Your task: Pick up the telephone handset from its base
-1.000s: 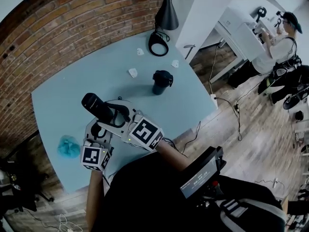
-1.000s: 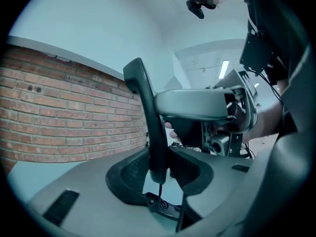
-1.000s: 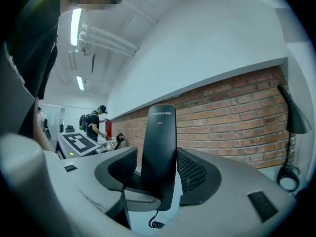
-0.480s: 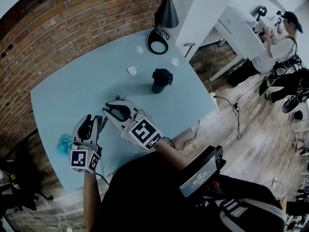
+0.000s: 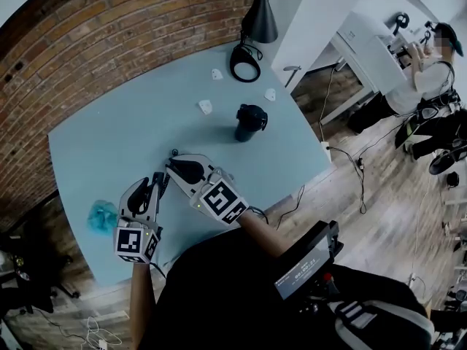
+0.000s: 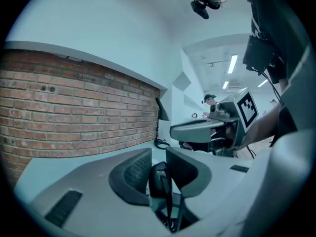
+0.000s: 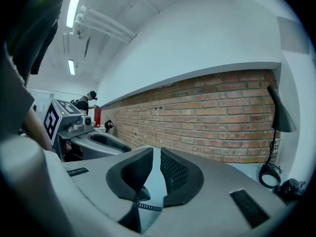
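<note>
The black telephone handset [image 5: 144, 194] sits between the jaws of my left gripper [image 5: 149, 184], low over the light blue table [image 5: 109, 137]. In the left gripper view the handset [image 6: 159, 177] fills the gap at the left gripper [image 6: 158, 158], whose jaws are closing on it, and its cord [image 6: 171, 215] hangs below. My right gripper [image 5: 174, 164] lies just right of it. Its jaws [image 7: 156, 163] stand a narrow slit apart with only table showing between them. A coiled cord [image 7: 148, 207] runs under them. I cannot make out the base.
A black cup [image 5: 249, 122] stands mid-table. A black lamp [image 5: 257, 20] and its ring base [image 5: 244, 63] are at the far edge, beside white scraps [image 5: 206, 107]. A blue crumpled thing [image 5: 102, 217] lies near the left edge. A brick wall [image 5: 109, 35] backs the table. A person [image 5: 430, 57] stands far right.
The handset, held high a second ago, has come down toward the table with both grippers. The right gripper's jaws went from wide apart to nearly shut.
</note>
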